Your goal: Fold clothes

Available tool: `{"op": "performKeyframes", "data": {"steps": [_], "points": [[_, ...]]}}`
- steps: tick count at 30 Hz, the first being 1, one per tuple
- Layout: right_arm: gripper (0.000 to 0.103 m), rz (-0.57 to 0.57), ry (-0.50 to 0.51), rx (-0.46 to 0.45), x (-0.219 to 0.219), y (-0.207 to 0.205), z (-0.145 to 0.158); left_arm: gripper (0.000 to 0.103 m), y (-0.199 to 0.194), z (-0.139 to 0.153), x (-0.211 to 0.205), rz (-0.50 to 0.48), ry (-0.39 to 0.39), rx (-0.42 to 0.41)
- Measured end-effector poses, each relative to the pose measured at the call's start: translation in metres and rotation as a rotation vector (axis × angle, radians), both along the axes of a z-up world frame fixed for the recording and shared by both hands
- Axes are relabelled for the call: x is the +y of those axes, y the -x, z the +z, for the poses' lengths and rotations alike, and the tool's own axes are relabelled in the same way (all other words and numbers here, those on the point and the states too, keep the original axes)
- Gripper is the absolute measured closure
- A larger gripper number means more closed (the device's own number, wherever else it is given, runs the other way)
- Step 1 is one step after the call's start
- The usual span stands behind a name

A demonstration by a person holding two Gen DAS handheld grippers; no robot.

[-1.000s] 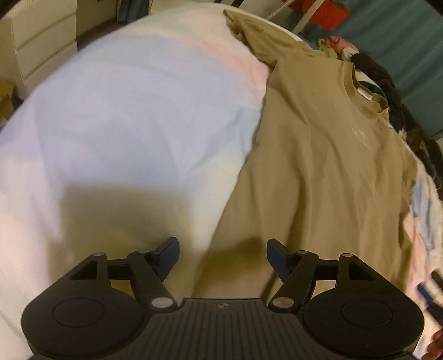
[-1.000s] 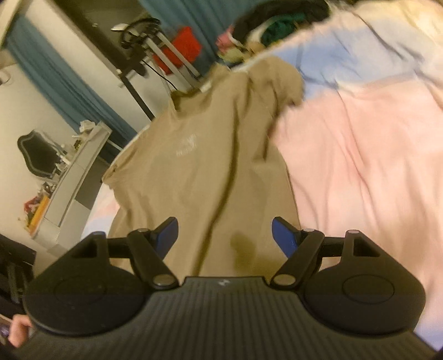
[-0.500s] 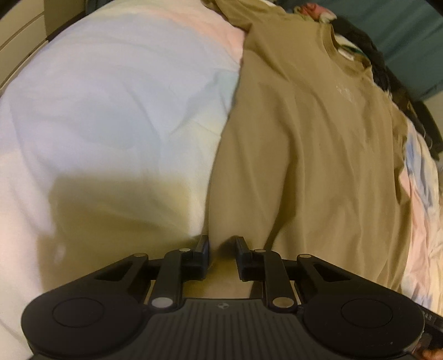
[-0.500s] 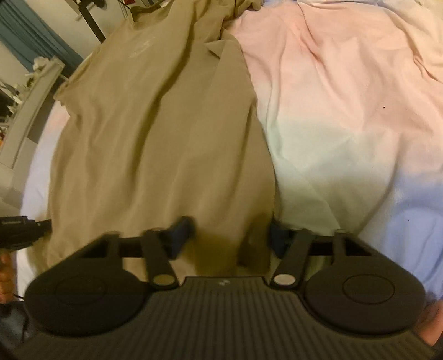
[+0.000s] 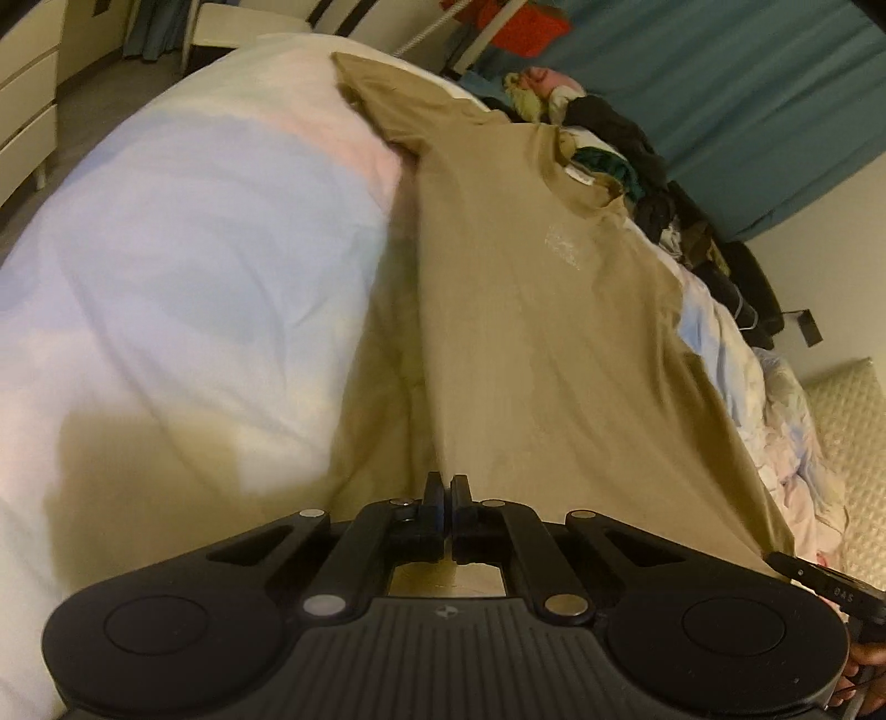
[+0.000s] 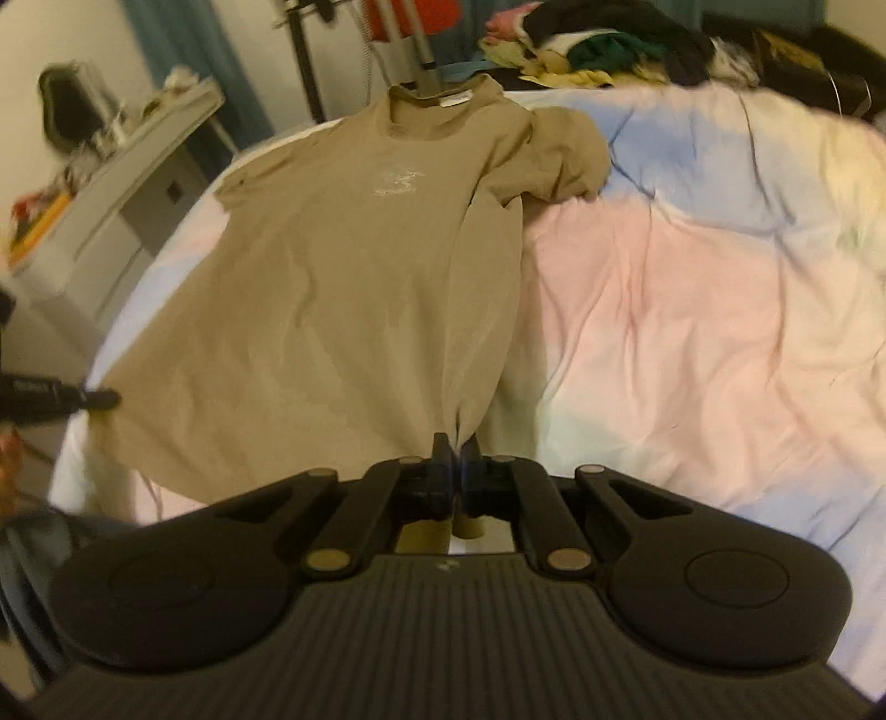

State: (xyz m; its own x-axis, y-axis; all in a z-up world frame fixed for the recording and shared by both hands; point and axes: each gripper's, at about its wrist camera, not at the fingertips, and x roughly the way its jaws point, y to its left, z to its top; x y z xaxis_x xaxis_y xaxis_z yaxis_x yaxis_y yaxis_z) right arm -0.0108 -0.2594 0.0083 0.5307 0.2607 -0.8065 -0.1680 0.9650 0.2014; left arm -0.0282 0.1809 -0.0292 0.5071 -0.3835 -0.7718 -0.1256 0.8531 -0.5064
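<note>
A tan T-shirt (image 5: 531, 332) with a small white chest print lies face up on the pastel bedspread (image 5: 183, 249), collar at the far end. My left gripper (image 5: 444, 483) is shut on the shirt's hem at one bottom corner, lifting it off the bed. In the right wrist view the same T-shirt (image 6: 343, 288) stretches away, and my right gripper (image 6: 457, 446) is shut on the hem at the other bottom corner, with cloth bunched between the pads. The other gripper's tip (image 6: 83, 396) shows at the left edge there, and in the left wrist view (image 5: 819, 581) at the lower right.
A heap of dark and coloured clothes (image 5: 620, 144) lies past the collar, seen too in the right wrist view as a clothes pile (image 6: 598, 44). Teal curtain (image 5: 720, 83) behind. A white desk (image 6: 127, 166) stands left of the bed; drawers (image 5: 27, 99) stand at far left.
Both grippers went from wide open above the hem to closed on it, then rose, pulling the bottom corners of the shirt up from the bedspread.
</note>
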Motion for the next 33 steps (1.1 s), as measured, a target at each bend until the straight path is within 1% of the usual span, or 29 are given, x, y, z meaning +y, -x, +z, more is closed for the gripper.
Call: {"op": "performKeyframes", "data": {"steps": [1,2,4,6,7,8,10,11,12,13,14,15,16,17,19,21,23,26,29,32,33], "points": [[0.098,0.010,0.015,0.015,0.002,0.001,-0.003,0.102,0.003,-0.002,-0.002,-0.002,-0.014,0.015],[0.098,0.015,0.025,0.036,0.003,0.001,-0.009,0.101,-0.003,-0.012,-0.008,-0.003,-0.031,0.033],[0.097,0.018,0.038,0.079,0.004,0.003,-0.024,0.101,-0.002,-0.012,-0.012,-0.009,-0.069,0.060],[0.097,-0.017,0.035,0.107,0.002,0.003,-0.039,0.100,-0.001,-0.008,-0.013,-0.016,-0.106,0.067],[0.095,-0.036,0.036,0.116,0.001,0.003,-0.044,0.098,0.002,-0.005,-0.014,-0.018,-0.126,0.068],[0.094,-0.048,0.037,0.118,0.001,0.003,-0.046,0.094,0.004,-0.002,-0.015,-0.021,-0.146,0.068],[0.093,-0.063,0.030,0.108,0.001,0.005,-0.044,0.076,0.003,0.004,-0.019,-0.031,-0.175,0.051],[0.089,-0.068,0.018,0.094,0.000,0.007,-0.041,0.059,0.002,0.006,-0.021,-0.034,-0.193,0.036],[0.083,-0.073,0.006,0.081,0.000,0.009,-0.037,0.047,0.001,0.009,-0.024,-0.038,-0.211,0.019],[0.055,-0.081,-0.011,0.064,-0.002,0.009,-0.033,0.043,0.001,0.014,-0.027,-0.038,-0.235,-0.014],[0.028,-0.097,-0.030,0.036,-0.004,0.010,-0.029,0.038,0.001,0.020,-0.030,-0.039,-0.258,-0.048],[0.020,-0.115,-0.043,0.000,-0.005,0.010,-0.024,0.030,0.001,0.026,-0.036,-0.038,-0.276,-0.081],[0.017,-0.133,-0.053,-0.038,-0.006,0.010,-0.019,0.026,0.001,0.032,-0.042,-0.029,-0.291,-0.113],[0.019,-0.143,-0.058,-0.069,-0.006,0.008,-0.016,0.020,0.002,0.039,-0.049,-0.022,-0.299,-0.145],[0.018,-0.167,-0.072,-0.131,-0.005,-0.001,-0.011,0.019,-0.001,0.048,-0.066,-0.014,-0.308,-0.208],[0.018,-0.203,-0.080,-0.206,-0.004,-0.010,-0.007,0.012,0.000,0.063,-0.084,-0.007,-0.300,-0.263],[0.018,-0.230,-0.076,-0.285,0.000,-0.021,-0.005,0.007,-0.005,0.072,-0.101,0.001,-0.301,-0.328],[0.018,-0.254,-0.070,-0.395,0.011,-0.040,-0.005,0.003,-0.011,0.080,-0.133,0.019,-0.345,-0.423],[0.018,-0.266,-0.120,-0.457,0.019,-0.062,-0.012,0.002,-0.017,0.079,-0.162,0.026,-0.382,-0.490],[0.018,-0.281,-0.201,-0.470,0.018,-0.088,-0.027,0.002,-0.023,0.069,-0.182,0.028,-0.419,-0.521],[0.018,-0.288,-0.226,-0.473,0.015,-0.096,-0.033,0.002,-0.027,0.062,-0.184,0.030,-0.431,-0.520]]}}
